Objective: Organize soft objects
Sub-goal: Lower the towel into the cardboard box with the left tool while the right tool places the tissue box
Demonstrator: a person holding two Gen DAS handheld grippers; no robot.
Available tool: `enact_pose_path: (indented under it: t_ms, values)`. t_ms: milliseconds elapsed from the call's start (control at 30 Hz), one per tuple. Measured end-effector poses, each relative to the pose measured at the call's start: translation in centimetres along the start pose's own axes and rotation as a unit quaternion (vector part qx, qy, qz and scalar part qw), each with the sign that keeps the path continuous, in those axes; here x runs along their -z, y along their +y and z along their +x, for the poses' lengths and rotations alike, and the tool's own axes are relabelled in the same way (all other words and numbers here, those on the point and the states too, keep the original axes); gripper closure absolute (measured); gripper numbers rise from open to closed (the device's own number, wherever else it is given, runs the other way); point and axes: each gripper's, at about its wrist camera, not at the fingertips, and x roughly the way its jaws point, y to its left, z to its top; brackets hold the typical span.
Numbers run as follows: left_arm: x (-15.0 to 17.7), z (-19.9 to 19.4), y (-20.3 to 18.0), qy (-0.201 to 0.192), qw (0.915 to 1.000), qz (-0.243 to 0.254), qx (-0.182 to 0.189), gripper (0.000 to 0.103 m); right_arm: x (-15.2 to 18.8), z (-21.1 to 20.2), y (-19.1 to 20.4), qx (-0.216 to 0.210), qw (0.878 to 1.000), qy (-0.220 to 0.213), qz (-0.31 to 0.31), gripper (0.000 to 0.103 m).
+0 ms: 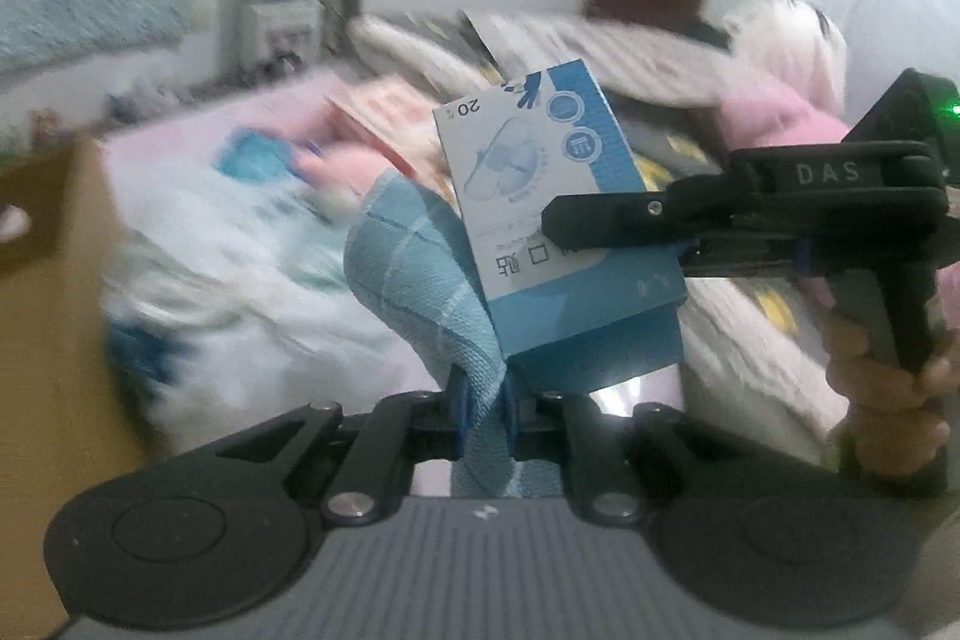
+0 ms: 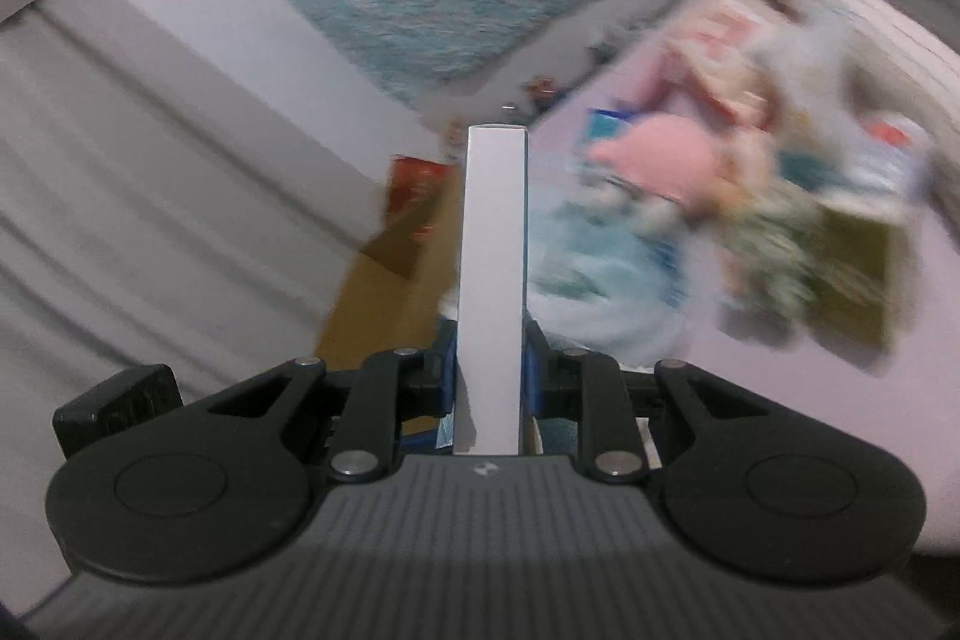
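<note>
Holding two things at once, the person has both grippers up over a cluttered bed. The left gripper (image 1: 483,403) has its jaws nearly shut on a strip of blue knitted cloth (image 1: 414,274), which rises from the jaws and curls over to the left. The right gripper (image 1: 606,220) comes in from the right of that cloth with its jaws clamped on a blue and white box (image 1: 558,196); in its own view the box (image 2: 492,280) stands edge-on between the pads (image 2: 444,370).

The step in hand looks like lifting a sorted pair clear of the heap. The next move probably calls for carrying the cloth to a container, likely the cardboard box (image 1: 54,316) to the left of the cloth (its inside is out of sight).

Room is tight: the held box touches or overlaps the cloth in the left view, so the hands should part before either swings. Beyond the cloth lies a blurred pile of soft toys (image 2: 678,160) and a pillow (image 1: 420,46). Below the cloth the bedsheet (image 2: 840,430) looks bare.
</note>
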Motion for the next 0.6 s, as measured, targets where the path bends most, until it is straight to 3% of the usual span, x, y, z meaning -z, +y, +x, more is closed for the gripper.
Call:
enact_pose_path:
  t_ms: [167, 300, 600]
  values:
    - [-1.4, -4.9, 4.3, -0.039, 0.9963, -0.046, -0.061, 0.091, -2.8, 5.8, 5.8, -0.045, 0.997, 0.032, -0.048, 0.083]
    - [-2.1, -7.5, 9.4, -0.056, 0.9867, -0.098, -0.117, 0.090, -4.7, 13.1, 10.1, -0.071, 0.993, 0.076, -0.061, 0.084]
    - [-3.2, -7.5, 24.2, -0.043, 0.9597, -0.211, -0.180, 0.090, -7.2, 29.9, 16.5, -0.037, 0.983, 0.163, -0.079, 0.084]
